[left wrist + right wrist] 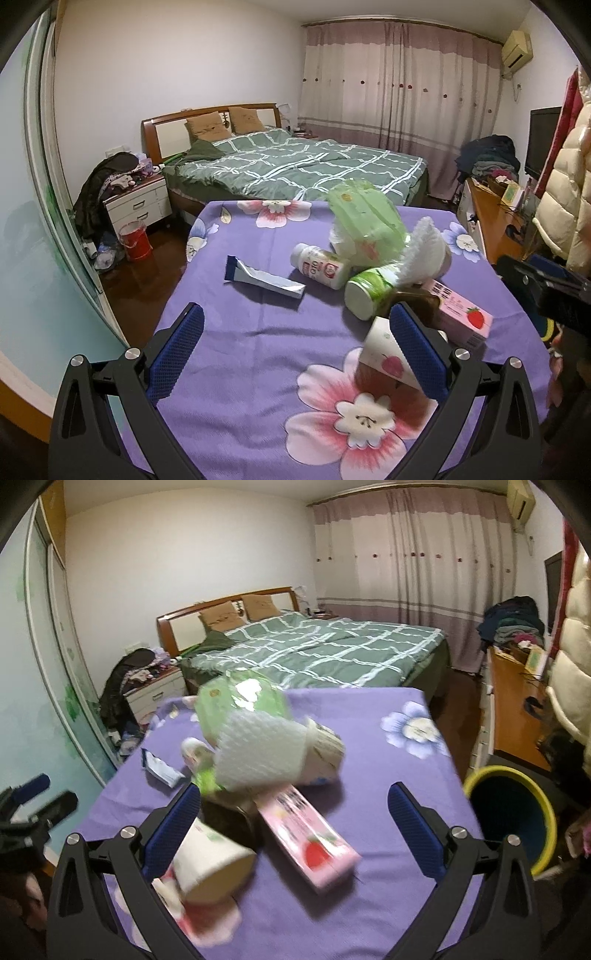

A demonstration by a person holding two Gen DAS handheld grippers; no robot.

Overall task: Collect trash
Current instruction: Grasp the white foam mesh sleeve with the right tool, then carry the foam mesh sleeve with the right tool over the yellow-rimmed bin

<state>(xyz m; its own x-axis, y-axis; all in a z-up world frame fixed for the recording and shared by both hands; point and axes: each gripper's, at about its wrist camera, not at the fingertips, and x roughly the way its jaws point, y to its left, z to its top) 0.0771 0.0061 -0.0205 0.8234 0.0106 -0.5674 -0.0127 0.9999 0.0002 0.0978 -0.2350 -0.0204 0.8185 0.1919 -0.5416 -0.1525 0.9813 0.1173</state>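
Trash lies on a table with a purple flowered cloth (258,332): a blue-white flattened tube (262,277), a white bottle with a red label (321,266), a green-white bottle (369,291), a green plastic bag (365,218), white bubble wrap (424,247), a pink strawberry carton (461,314) and a paper cup (384,350). My left gripper (295,354) is open above the cloth, its right finger beside the cup. My right gripper (295,830) is open over the pink carton (310,838), with the cup (210,856) at its left finger. The right view is blurred.
A yellow-rimmed dark bin (513,812) stands on the floor right of the table. A bed (295,166) lies beyond the table, a nightstand (136,203) and red bucket (135,240) to its left. A wooden desk (495,221) runs along the right.
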